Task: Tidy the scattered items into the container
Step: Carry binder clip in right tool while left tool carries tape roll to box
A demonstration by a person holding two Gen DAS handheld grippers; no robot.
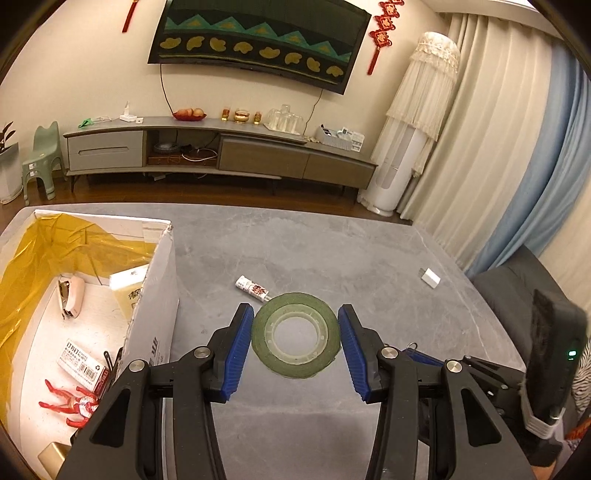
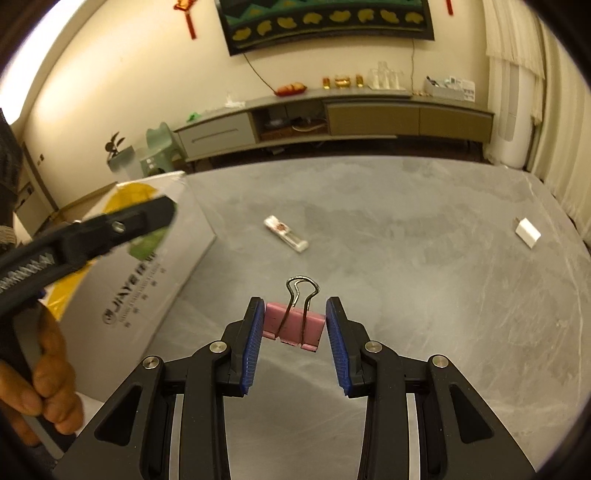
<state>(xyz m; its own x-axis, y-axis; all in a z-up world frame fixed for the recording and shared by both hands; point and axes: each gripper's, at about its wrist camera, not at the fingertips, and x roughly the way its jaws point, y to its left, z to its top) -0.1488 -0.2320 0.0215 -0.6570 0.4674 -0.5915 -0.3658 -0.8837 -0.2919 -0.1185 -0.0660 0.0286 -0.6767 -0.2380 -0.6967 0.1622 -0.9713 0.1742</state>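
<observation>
Grey marbled table [image 1: 332, 251] underfoot, wide and mostly bare. Beyond it, a long low cabinet [image 1: 221, 155] against a cream wall, a dark patterned cloth [image 1: 258, 37] hung above, red knot ornaments [image 1: 382, 35] either side. Pale curtains [image 1: 491, 129] to the right, a green stool [image 1: 42, 158] far left.

Over to the left gripper [image 1: 295, 339]: blue pads [image 1: 238, 350] spread wide, flanking a green roll of tape [image 1: 295, 334] lying flat on the table. Roll sits right between the pads, close on both sides, but whether touching cannot be told. Just past the roll, a small printed tube [image 1: 253, 288]. Further right, well apart, a white block [image 1: 430, 277].

Cardboard box [image 1: 155, 295] to the left of the gripper, lined with yellow plastic [image 1: 44, 258]. Inside: a stapler [image 1: 70, 295], a labelled packet [image 1: 83, 363], a red toy figure [image 1: 72, 404].

Now the right gripper [image 2: 294, 326]: pinching a pink binder clip [image 2: 293, 325] by its ends, wire handles pointing away, lifted clear above the table. Same tube [image 2: 286, 229] ahead, white block [image 2: 528, 232] off to the right, box [image 2: 140, 273] on the left. A hand [image 2: 44, 380] low at the left edge, wrapped around the other tool's handle.
</observation>
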